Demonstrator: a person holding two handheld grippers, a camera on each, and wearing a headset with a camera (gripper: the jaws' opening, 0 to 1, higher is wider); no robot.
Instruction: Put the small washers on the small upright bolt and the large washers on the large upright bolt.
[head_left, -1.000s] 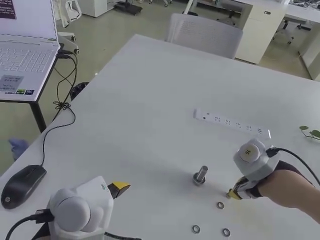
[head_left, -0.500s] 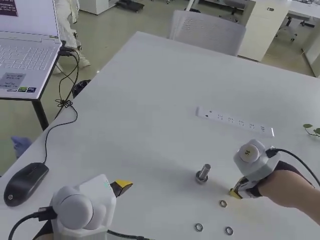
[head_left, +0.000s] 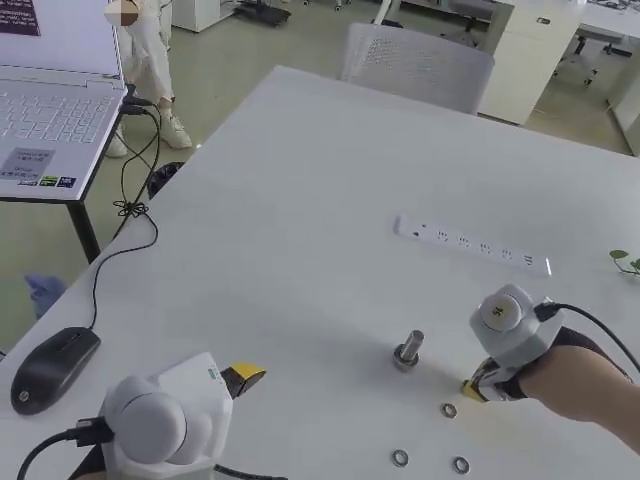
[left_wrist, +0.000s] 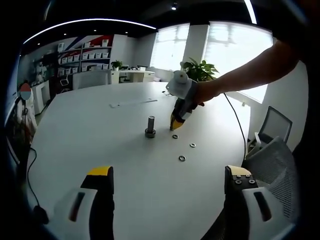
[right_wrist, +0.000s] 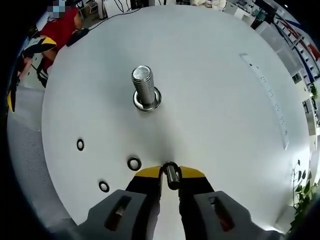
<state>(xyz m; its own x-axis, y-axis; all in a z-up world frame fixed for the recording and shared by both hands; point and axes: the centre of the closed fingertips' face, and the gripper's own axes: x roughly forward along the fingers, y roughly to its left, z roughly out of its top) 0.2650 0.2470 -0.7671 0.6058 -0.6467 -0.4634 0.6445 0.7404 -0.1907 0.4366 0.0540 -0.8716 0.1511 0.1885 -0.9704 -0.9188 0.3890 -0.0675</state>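
Currently my right gripper (right_wrist: 170, 172) is pinched shut on a small metal piece (right_wrist: 171, 177), perhaps the small bolt. My left gripper (left_wrist: 167, 173) gapes wide, empty. Three washers (right_wrist: 134, 163) lie flat on the table (right_wrist: 225, 75) near the upright large bolt (right_wrist: 145, 87). They look thin, hard and slippery, so I'd pinch across a rim.

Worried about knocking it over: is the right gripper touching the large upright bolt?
Apart. The right gripper view shows bare table between the large upright bolt and the right gripper, whose jaws hold a small bolt.
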